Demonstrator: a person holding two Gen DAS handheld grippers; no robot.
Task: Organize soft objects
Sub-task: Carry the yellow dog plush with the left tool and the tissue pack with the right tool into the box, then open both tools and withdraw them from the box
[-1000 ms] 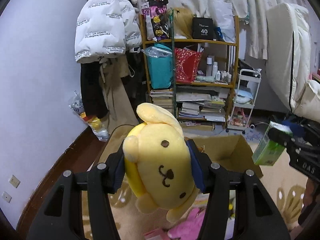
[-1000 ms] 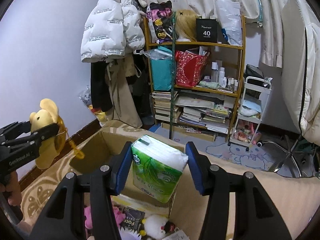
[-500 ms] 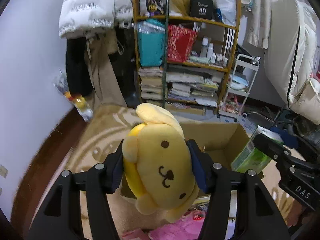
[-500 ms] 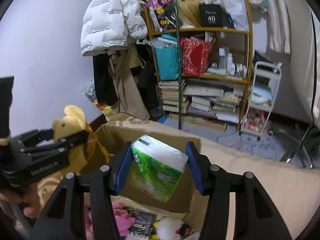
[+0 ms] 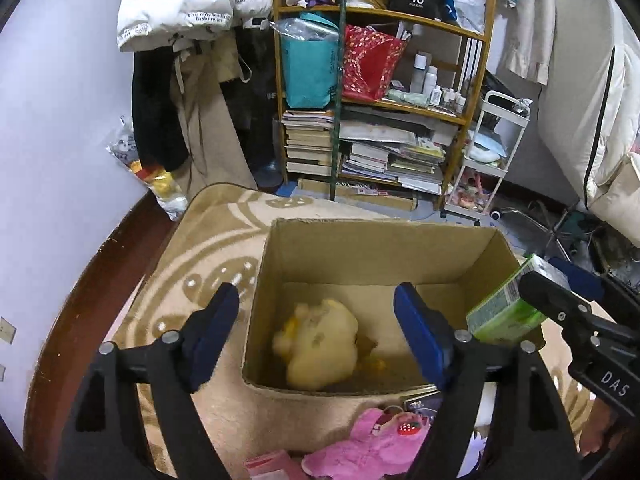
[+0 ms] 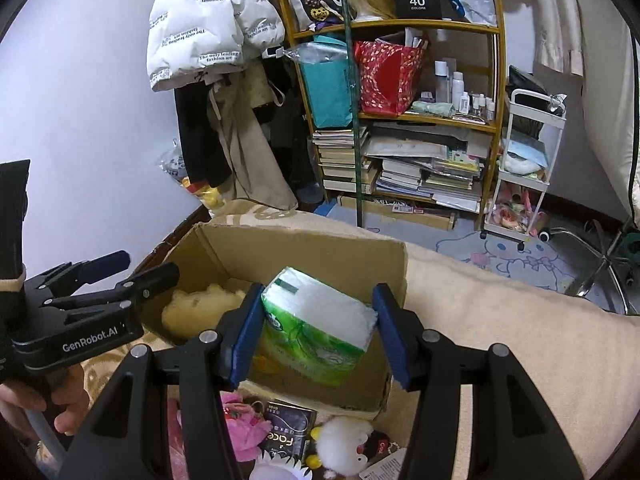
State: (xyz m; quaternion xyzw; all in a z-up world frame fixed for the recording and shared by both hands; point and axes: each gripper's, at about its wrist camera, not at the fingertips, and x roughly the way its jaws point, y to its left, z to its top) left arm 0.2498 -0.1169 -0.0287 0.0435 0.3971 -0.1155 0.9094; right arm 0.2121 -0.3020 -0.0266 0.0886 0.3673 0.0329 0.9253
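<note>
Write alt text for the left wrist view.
The open left gripper hangs above a cardboard box with a blurred yellow plush inside. At right, the right gripper holds a green tissue pack over the box's corner; a pink plush lies in front.

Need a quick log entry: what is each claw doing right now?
Left claw: open, holding nothing; the yellow plush toy lies in the cardboard box.
Right claw: closed on the green tissue pack.
</note>
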